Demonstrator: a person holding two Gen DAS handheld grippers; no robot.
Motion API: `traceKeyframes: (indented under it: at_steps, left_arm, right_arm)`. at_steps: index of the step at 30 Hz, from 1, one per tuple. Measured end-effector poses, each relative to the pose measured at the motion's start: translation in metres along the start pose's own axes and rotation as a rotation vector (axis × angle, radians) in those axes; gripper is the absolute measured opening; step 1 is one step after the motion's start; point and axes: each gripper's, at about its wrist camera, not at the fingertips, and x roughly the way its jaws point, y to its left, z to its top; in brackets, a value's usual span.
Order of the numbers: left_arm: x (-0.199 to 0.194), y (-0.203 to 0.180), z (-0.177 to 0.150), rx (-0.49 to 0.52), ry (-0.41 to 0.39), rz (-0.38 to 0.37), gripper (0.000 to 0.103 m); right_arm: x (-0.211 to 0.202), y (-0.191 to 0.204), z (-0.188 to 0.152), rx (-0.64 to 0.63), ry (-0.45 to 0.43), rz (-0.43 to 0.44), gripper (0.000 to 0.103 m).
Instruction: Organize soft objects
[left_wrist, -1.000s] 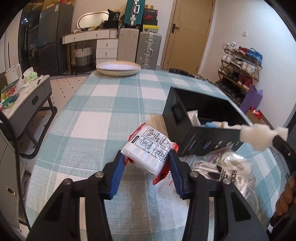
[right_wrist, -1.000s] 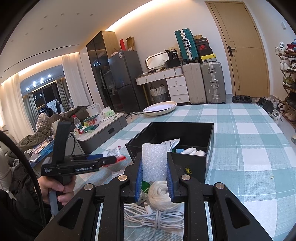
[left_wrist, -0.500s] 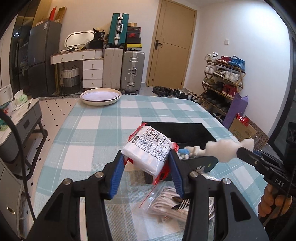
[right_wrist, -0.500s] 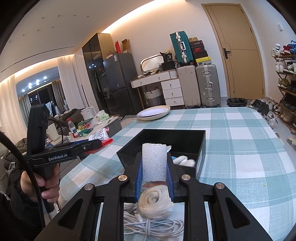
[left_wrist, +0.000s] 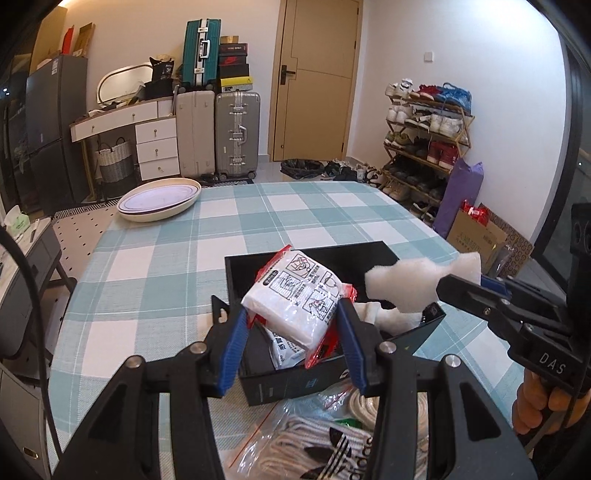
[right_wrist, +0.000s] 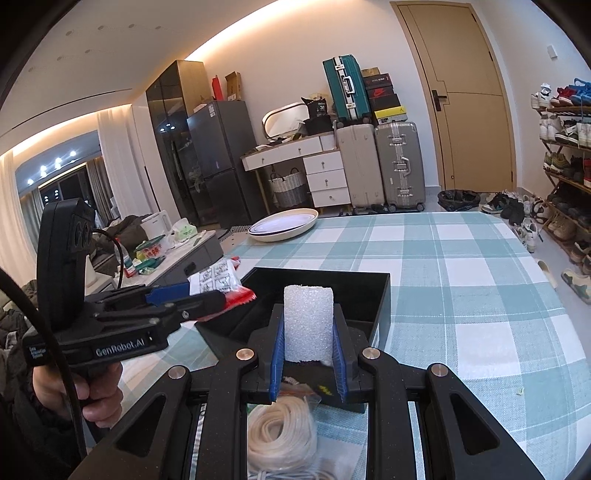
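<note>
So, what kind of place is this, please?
Most likely a lived-in home, a dining area near the entrance. A shoe rack full of shoes stands by the door, suitcases are stacked against the wall, and a fridge stands behind the table with its checked cloth.

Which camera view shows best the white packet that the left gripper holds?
The left wrist view: the packet sits between the left gripper's fingers, its printed face toward the camera, above the black box. The right wrist view shows only its end from the side.
</note>
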Motion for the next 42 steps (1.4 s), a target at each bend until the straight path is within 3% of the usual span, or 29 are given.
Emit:
traceKeyframes:
  at_steps: [14, 19, 23, 27, 29, 31, 33, 34, 42]
  left_arm:
    - [0.041, -0.01, -0.003, 0.035, 0.084, 0.015, 0.047]
    - [0.042, -0.011, -0.003, 0.038, 0.096, 0.005, 0.052]
    - [0.036, -0.01, -0.004, 0.037, 0.091, -0.008, 0.059]
    - [0.027, -0.011, -0.006, 0.047, 0.075, -0.01, 0.071]
    - [0.018, -0.012, -0.007, 0.048, 0.058, -0.024, 0.082]
    - [0.009, -0.012, -0.008, 0.051, 0.039, -0.019, 0.095]
    - [-0.001, -0.011, -0.01, 0.048, 0.02, -0.013, 0.103]
    - [-0.007, -0.009, -0.011, 0.042, 0.01, -0.022, 0.103]
    - [-0.033, 0.002, -0.029, 0.022, -0.007, -0.013, 0.103]
  right_arm:
    - [0.038, -0.012, 0.001, 0.0, 0.049, -0.043, 0.022]
    - [0.041, -0.011, -0.001, -0.008, 0.058, -0.05, 0.023]
    - [0.031, -0.011, -0.003, -0.014, 0.037, -0.044, 0.043]
    - [0.021, -0.017, -0.005, 0.001, 0.032, -0.06, 0.055]
    - [0.016, -0.021, -0.007, 0.016, 0.03, -0.075, 0.08]
    - [0.006, -0.024, -0.008, 0.04, 0.001, -0.091, 0.094]
    - [-0.002, -0.025, -0.01, 0.048, -0.007, -0.087, 0.098]
    - [-0.005, -0.024, -0.01, 0.046, -0.008, -0.083, 0.102]
    - [-0.029, -0.015, -0.021, 0.022, -0.012, -0.077, 0.102]
